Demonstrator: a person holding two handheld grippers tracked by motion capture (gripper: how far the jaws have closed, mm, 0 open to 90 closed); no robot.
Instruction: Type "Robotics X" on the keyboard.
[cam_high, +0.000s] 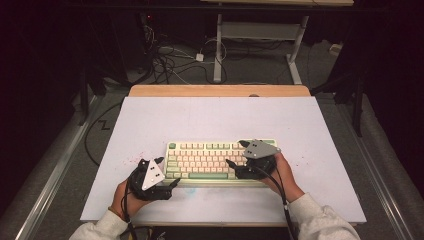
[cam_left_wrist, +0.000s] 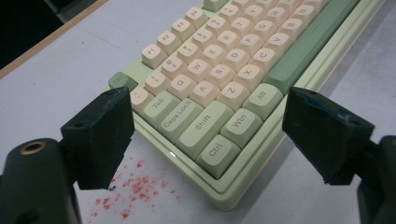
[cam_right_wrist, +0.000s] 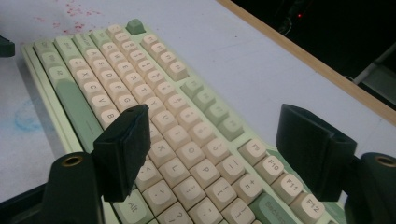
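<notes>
A pale green keyboard (cam_high: 205, 160) with cream keys lies on the white table sheet (cam_high: 215, 117), near the front. My left gripper (cam_high: 170, 171) sits at its front left corner with the jaws open. In the left gripper view the keyboard (cam_left_wrist: 224, 60) corner with Ctrl and Shift lies between the left gripper's (cam_left_wrist: 212, 130) spread jaws, untouched. My right gripper (cam_high: 235, 153) hovers over the right part of the keys, jaws open and empty. In the right gripper view the right gripper (cam_right_wrist: 217, 149) stands above the keyboard's (cam_right_wrist: 140, 84) letter and number rows, with nothing held.
Red specks (cam_left_wrist: 135, 186) stain the sheet by the keyboard's left corner, and a faint blue smudge (cam_right_wrist: 25, 119) marks it in front. The table's wooden back edge (cam_high: 220, 90) runs across. Beyond it, cables (cam_high: 165, 62) and a desk frame (cam_high: 260, 35) stand on the floor.
</notes>
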